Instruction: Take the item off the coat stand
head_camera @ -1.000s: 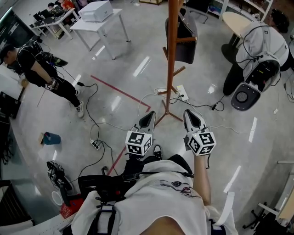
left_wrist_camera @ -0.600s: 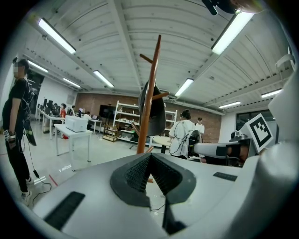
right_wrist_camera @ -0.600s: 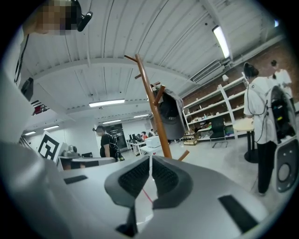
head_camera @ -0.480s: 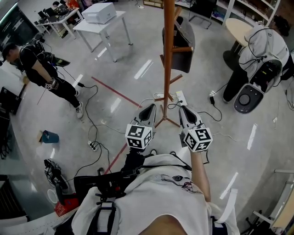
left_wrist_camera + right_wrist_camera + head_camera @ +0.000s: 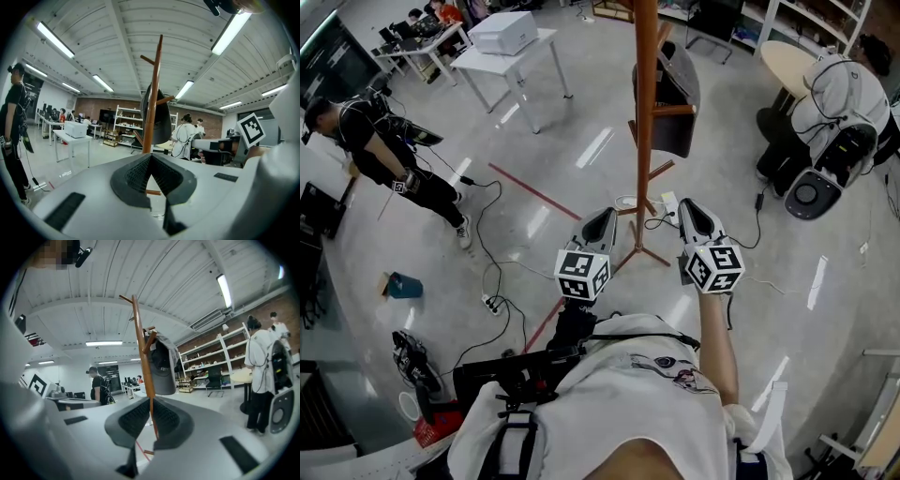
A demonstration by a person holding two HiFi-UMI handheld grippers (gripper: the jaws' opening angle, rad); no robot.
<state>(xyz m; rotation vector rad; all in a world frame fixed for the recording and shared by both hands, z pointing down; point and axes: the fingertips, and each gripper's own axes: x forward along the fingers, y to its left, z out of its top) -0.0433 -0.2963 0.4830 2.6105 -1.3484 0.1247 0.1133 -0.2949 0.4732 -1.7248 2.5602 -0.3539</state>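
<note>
- One dark grey cap [image 5: 673, 92] hangs on a side peg of the wooden coat stand [image 5: 645, 131], ahead of both tools and above their tips, on the far side of the pole from them.
- Left tool [image 5: 602, 218]: its jaws are pressed together with nothing between them. It is just left of the pole and apart from it. In the left gripper view the cap [image 5: 157, 112] shows over the closed tip [image 5: 150, 157].
- Right tool [image 5: 693, 208]: its jaws are also pressed together and empty. It is just right of the pole and does not touch it. In the right gripper view the cap [image 5: 162, 367] hangs above the tip [image 5: 150, 401].
- Cables [image 5: 623, 202] lie on the floor round the stand's feet, beneath the tools.
- Far left of the tools stands a person in black [image 5: 389, 150], with a white desk [image 5: 508, 52] ahead of them and to the left.
- Far right is a person in white [image 5: 836, 89].
</note>
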